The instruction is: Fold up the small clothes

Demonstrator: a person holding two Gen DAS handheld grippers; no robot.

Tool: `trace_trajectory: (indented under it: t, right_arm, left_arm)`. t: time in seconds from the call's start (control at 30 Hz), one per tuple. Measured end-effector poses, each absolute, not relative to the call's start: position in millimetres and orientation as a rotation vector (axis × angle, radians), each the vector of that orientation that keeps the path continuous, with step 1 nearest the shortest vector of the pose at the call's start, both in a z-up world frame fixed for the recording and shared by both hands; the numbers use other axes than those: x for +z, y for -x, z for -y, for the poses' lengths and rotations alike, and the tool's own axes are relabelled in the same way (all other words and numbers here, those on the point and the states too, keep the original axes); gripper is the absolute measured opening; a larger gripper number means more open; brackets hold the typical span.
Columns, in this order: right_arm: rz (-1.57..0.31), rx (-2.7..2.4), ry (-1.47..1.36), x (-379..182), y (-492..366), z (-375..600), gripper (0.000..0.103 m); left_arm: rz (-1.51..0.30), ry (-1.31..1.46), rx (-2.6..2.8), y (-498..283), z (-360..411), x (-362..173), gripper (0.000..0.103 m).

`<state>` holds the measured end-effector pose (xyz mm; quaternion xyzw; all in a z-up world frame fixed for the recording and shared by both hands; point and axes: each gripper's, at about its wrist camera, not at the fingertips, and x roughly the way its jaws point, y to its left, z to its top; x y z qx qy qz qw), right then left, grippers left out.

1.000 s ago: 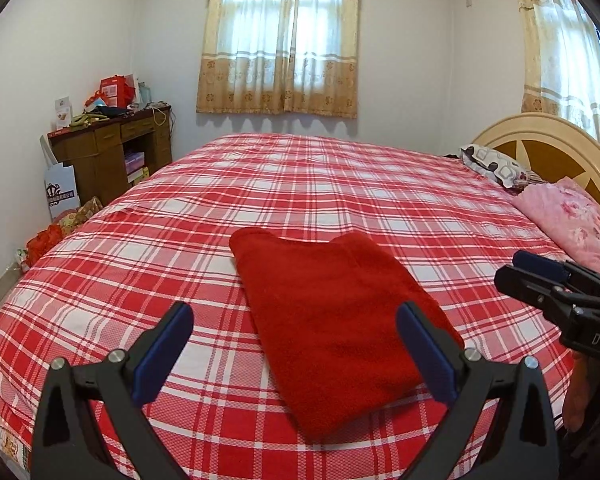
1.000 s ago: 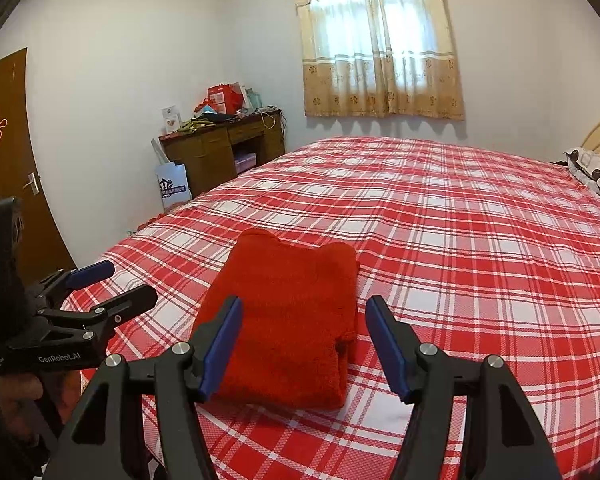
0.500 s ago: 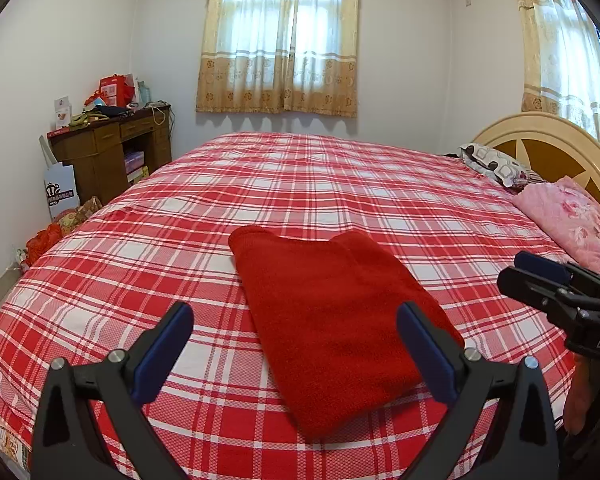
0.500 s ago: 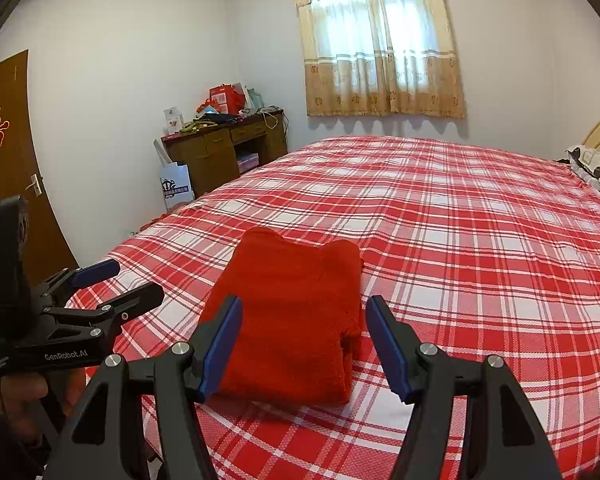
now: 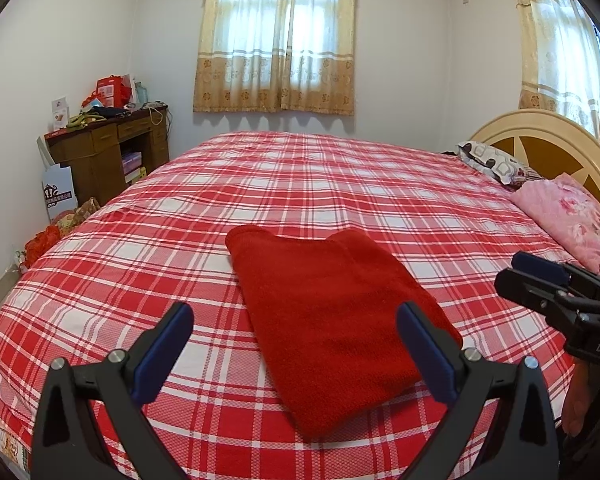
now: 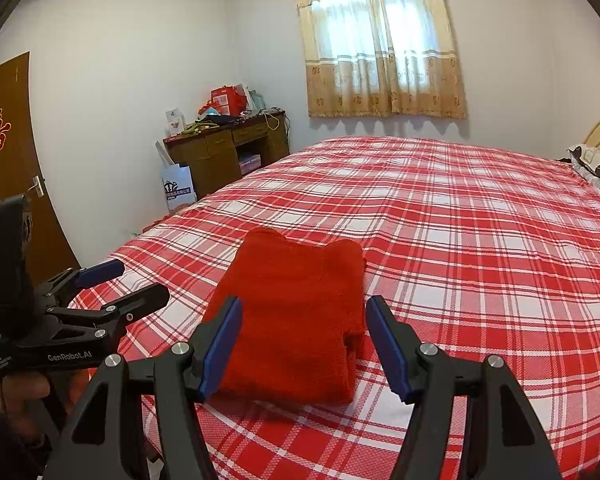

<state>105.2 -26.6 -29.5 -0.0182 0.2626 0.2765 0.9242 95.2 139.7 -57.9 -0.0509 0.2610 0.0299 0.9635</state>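
Note:
A red fuzzy garment (image 5: 332,312) lies folded into a neat rectangle on the red plaid bed (image 5: 300,184); it also shows in the right wrist view (image 6: 296,312). My left gripper (image 5: 296,336) is open and empty, held above the near end of the garment. My right gripper (image 6: 304,336) is open and empty, also above the garment's near edge. The right gripper appears at the right of the left wrist view (image 5: 540,280). The left gripper appears at the left of the right wrist view (image 6: 112,288). Neither touches the cloth.
A wooden desk (image 5: 108,152) with clutter stands by the far left wall, with a paper bag (image 5: 59,196) beside it. Pillows (image 5: 568,216) and a round headboard (image 5: 540,140) are at the right. A door (image 6: 8,184) is at the left.
Both grippers have drifted slightly back from the garment. The folded garment has not moved, and both stay open.

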Motion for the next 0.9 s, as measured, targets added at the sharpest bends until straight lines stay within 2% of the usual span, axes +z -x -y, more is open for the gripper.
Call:
trace_trajectory:
  t: [0.9]
  right_arm:
    - [-0.564,0.591,0.059,-42,-102,17,0.065]
  left_arm:
    - [-0.566,0.098,0.116,-102,-151,-62,0.103]
